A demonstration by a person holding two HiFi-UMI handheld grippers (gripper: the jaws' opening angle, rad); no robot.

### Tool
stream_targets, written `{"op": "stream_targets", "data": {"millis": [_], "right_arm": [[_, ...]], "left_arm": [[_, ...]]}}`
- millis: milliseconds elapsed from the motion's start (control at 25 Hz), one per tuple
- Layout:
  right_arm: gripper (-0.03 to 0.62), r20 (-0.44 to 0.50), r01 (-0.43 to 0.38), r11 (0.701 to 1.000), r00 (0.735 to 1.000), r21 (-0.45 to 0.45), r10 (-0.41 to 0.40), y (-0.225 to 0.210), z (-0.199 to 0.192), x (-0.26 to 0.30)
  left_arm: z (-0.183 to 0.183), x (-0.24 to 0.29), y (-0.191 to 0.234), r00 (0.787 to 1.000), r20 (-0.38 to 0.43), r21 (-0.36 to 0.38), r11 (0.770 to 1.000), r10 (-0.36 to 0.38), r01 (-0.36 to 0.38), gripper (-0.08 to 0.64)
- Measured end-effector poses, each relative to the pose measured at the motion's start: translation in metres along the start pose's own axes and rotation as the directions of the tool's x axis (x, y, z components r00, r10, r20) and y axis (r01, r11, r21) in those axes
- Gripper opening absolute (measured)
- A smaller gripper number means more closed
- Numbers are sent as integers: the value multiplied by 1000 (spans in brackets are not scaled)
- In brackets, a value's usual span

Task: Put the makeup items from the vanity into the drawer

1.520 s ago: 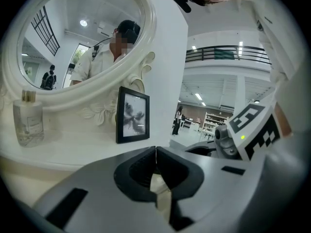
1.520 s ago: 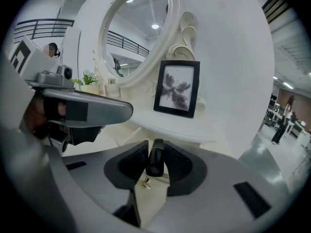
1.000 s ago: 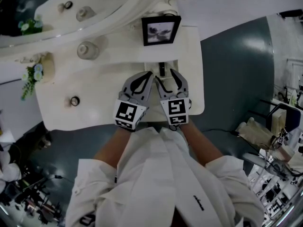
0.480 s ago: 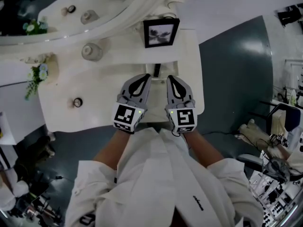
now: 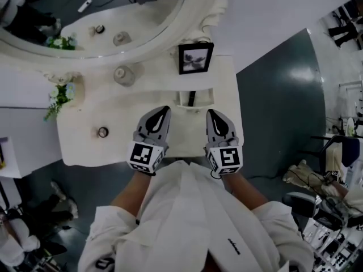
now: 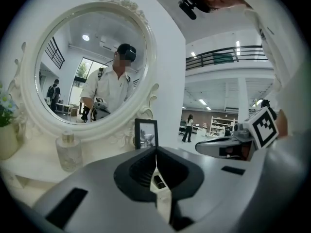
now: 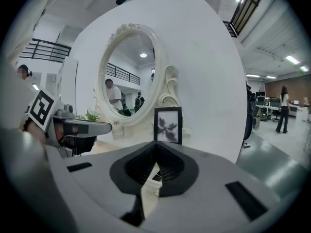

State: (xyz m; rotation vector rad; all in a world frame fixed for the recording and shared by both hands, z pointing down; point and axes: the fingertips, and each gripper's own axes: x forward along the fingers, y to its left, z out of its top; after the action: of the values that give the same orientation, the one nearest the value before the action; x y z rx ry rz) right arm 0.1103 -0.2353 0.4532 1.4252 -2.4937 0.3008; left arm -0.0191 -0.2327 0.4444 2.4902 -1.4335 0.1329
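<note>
Over the table's (image 5: 181,134) front edge, left gripper (image 5: 161,111) and right gripper (image 5: 214,113) side by side, both jaws clenched on nothing. Just beyond, open drawer (image 5: 204,97) holding a slim dark makeup item (image 5: 191,98). Leftward, small round jar (image 5: 102,132); farther back, glass bottle (image 5: 123,75), picture frame (image 5: 195,58), oval mirror (image 5: 130,16).

Slim dark makeup tube (image 5: 191,98), flat and lengthwise in the small open drawer (image 5: 203,98). Little round dark-rimmed pot (image 5: 102,132), out on the white vanity top (image 5: 119,112), well to the left.
</note>
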Motion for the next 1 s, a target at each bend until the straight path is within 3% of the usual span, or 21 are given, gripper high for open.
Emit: {"op": "stream_targets", "data": {"millis": [320,1000], "right_arm": [[17,59,23,993,998,114,-30,-5,32,-27],[17,159,121,989,978,84,-133,-22,80,-66]], "left_arm": [[31,-48,30,992,80,20,995,97,-99,28],[101,-115,74,950,237,56,974,202,-221,28]]}}
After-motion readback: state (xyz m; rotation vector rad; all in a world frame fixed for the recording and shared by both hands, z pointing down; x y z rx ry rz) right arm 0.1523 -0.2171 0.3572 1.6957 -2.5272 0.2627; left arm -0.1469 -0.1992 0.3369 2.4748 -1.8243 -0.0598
